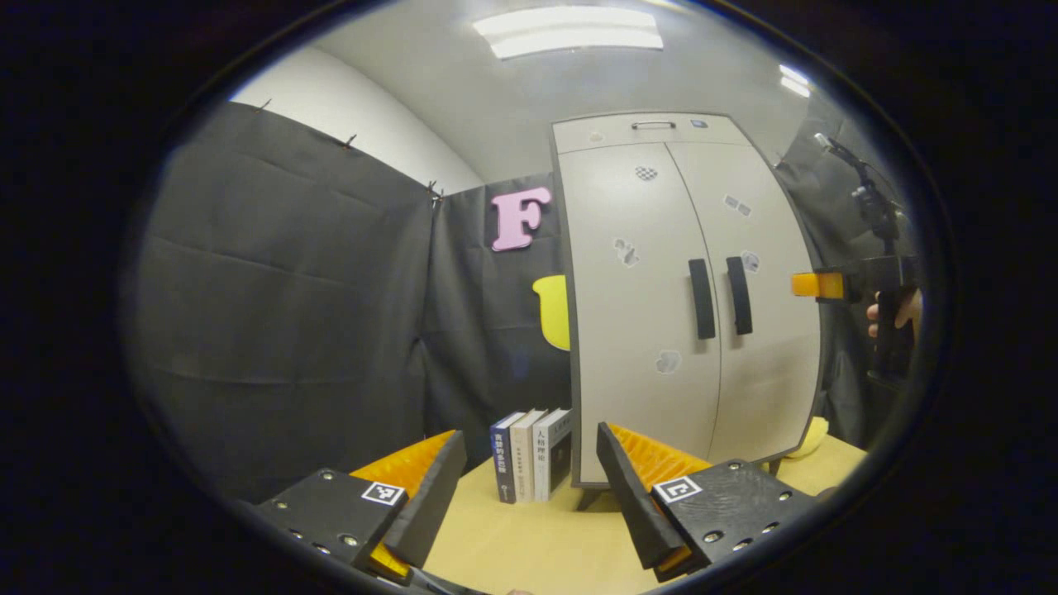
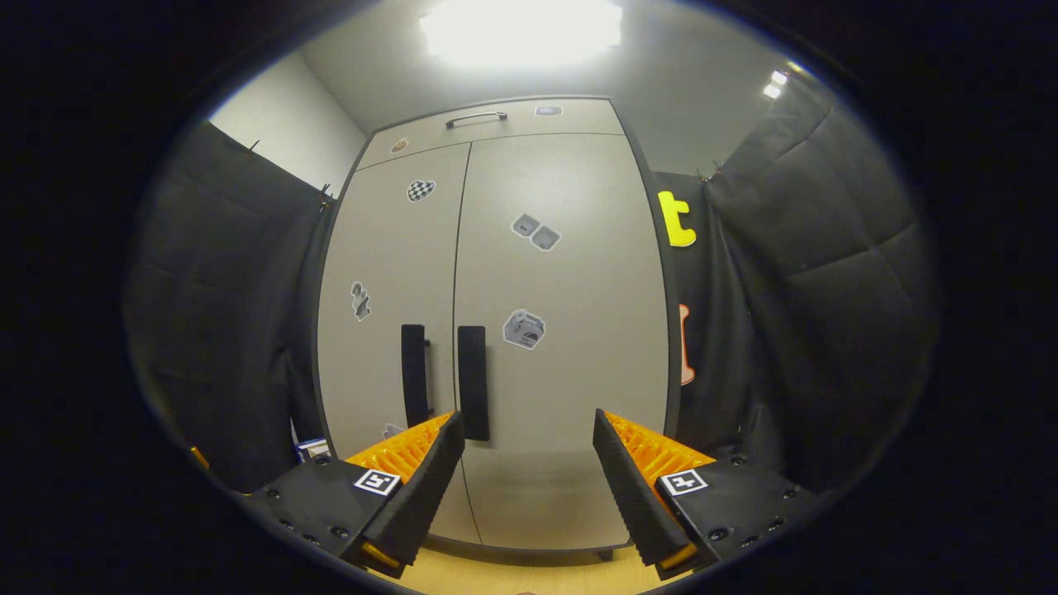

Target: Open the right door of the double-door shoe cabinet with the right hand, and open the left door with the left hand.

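Note:
A pale grey double-door shoe cabinet (image 1: pixel 653 347) stands on a wooden table, both doors closed. Its two dark vertical handles sit side by side: the left door handle (image 1: pixel 702 298) and the right door handle (image 1: pixel 740 295). In the right gripper view the cabinet (image 2: pixel 570 273) is close ahead, with the left handle (image 2: pixel 413 374) and right handle (image 2: pixel 473 382) just above my left finger. My right gripper (image 2: pixel 529 450) is open, a short way from the doors. My left gripper (image 1: pixel 529 467) is open too, farther back over the table. The right gripper (image 1: pixel 860 285) also shows at the cabinet's right, held by a hand.
Three books (image 1: pixel 533 454) stand upright on the wooden table (image 1: pixel 529 537) at the cabinet's left foot. A top drawer with a metal handle (image 1: pixel 653 125) sits above the doors. Black cloth walls close in on both sides. A yellow object (image 1: pixel 814 436) lies by the cabinet's right foot.

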`<state>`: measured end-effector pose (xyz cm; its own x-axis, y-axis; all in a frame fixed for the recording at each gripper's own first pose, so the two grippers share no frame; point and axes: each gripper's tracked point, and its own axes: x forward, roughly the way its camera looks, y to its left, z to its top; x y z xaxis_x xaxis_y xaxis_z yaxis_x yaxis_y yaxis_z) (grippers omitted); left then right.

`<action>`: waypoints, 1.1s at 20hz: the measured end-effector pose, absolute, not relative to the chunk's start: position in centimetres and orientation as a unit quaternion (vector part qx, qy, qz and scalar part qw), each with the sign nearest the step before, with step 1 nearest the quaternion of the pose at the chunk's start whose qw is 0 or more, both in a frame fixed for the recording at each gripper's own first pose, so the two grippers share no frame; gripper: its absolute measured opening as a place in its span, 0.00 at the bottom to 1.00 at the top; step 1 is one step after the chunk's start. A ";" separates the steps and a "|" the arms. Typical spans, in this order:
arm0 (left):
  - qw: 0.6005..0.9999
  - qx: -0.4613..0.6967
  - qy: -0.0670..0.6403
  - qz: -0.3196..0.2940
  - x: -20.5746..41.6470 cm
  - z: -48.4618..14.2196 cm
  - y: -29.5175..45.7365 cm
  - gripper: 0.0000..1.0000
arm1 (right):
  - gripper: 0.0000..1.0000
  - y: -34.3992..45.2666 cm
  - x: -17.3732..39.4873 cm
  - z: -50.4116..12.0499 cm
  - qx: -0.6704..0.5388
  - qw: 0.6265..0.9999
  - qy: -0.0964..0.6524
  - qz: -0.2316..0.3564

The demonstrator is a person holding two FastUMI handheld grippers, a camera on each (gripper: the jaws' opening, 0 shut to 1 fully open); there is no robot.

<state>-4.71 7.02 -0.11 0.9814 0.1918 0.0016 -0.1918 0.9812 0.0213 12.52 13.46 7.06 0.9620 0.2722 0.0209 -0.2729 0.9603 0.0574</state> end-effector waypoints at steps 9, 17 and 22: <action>0.990 0.012 0.014 0.142 -6.9 -0.9 11.0 0.93 | 0.97 17.4 17.4 7.4 0.044 0.988 0.026 0.145; 0.987 0.016 0.026 0.160 -7.5 -1.9 13.1 0.93 | 0.96 20.2 20.8 6.5 0.044 0.986 0.063 0.148; 0.985 0.013 0.035 0.169 -7.7 -2.4 14.4 0.93 | 0.84 21.7 22.1 6.7 0.036 0.986 0.064 0.148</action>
